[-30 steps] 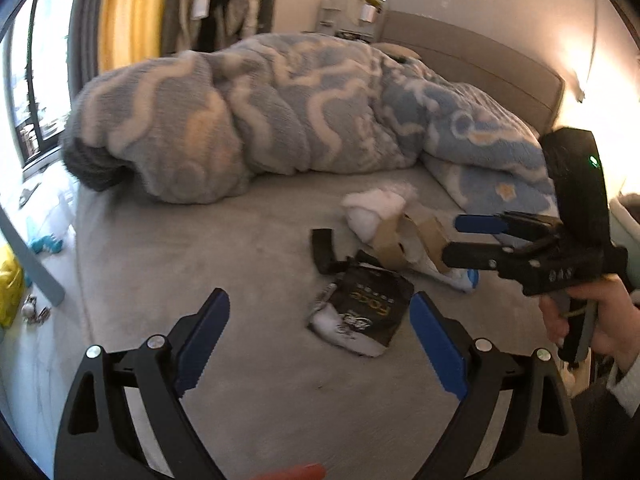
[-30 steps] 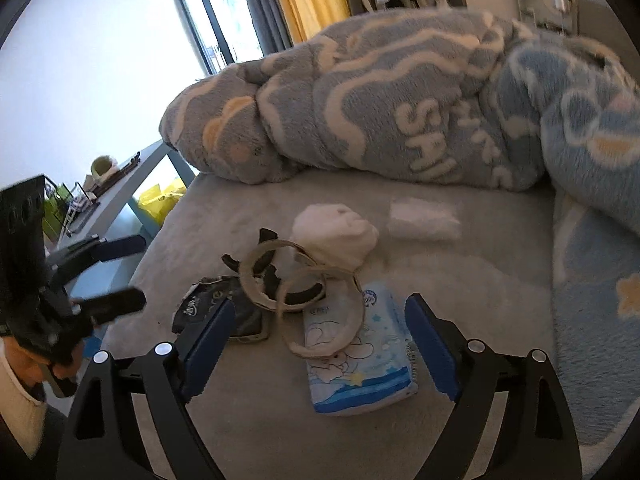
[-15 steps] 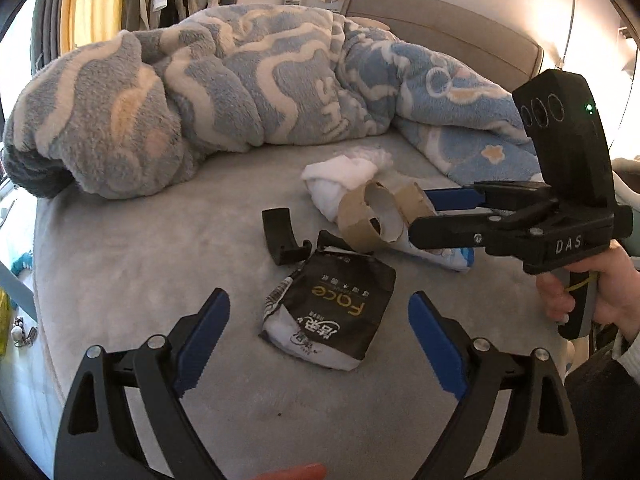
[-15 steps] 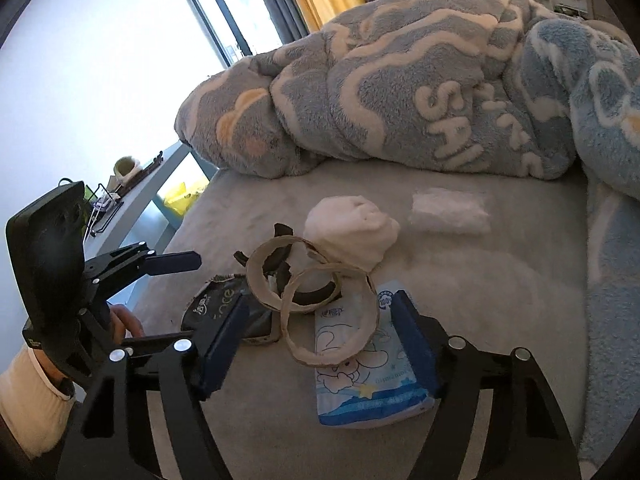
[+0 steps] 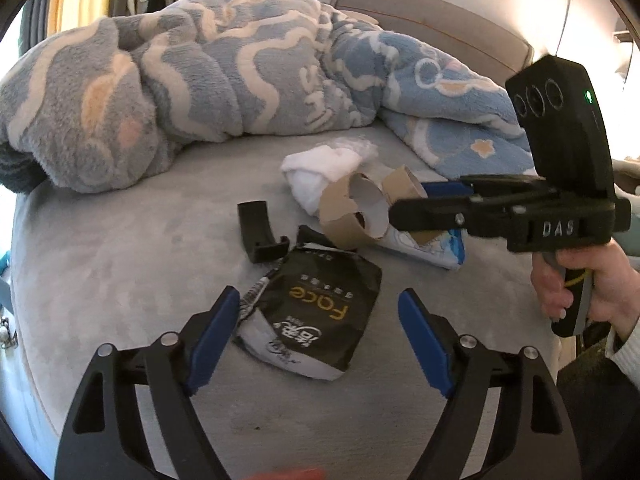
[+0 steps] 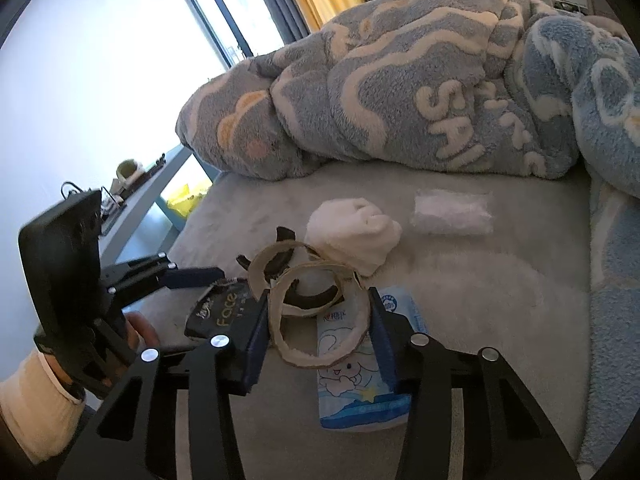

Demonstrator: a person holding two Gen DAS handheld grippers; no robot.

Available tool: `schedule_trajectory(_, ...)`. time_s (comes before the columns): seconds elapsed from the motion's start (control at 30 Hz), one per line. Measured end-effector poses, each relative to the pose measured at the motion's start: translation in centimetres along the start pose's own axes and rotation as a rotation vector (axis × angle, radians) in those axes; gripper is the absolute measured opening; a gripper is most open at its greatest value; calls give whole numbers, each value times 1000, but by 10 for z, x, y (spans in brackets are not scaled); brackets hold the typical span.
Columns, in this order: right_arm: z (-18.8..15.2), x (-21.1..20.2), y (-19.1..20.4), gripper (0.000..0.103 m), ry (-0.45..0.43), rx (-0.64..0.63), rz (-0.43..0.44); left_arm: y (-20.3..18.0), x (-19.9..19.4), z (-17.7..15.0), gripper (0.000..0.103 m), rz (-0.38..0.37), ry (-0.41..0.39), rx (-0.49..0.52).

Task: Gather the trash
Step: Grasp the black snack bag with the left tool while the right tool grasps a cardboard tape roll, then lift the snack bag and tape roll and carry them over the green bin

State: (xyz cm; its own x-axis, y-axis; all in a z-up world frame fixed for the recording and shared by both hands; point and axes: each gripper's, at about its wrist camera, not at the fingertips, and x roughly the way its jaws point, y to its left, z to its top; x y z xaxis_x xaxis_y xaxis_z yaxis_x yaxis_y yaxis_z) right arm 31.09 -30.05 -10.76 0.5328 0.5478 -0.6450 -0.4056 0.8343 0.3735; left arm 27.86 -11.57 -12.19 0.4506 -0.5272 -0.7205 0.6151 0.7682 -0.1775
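We have the right gripper [image 6: 320,332] pinching a brown cardboard tape ring [image 6: 318,316]; left gripper [image 5: 318,336] closing around the black wrapper [image 5: 312,312] beside it, untouched. Everything else uncollected.

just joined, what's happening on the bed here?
A person is clearing trash off the bed with two handheld grippers. The right gripper has its jaws shut on a cardboard tape ring lying over a blue tissue pack. The left gripper is closing around the black Face packet, jaws not yet touching it.
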Motion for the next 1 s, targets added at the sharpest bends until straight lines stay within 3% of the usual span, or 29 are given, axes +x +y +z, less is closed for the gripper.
schedule_trajectory(0.2,-1,-7,-5,47,-22,24,28,3,10,2,83,-3,13,-21)
schedule_trajectory(0.6,6,-15,6,47,-53,29,21,5,9,1,65,1,17,-20)
schedule_trajectory(0.77,10,-18,15,47,-74,38,16,3,-1,-3,65,-37,13,-25)
schedule_trajectory(1.0,14,-23,37,47,-118,39,5,-3,-24,-16,65,-30,6,-58)
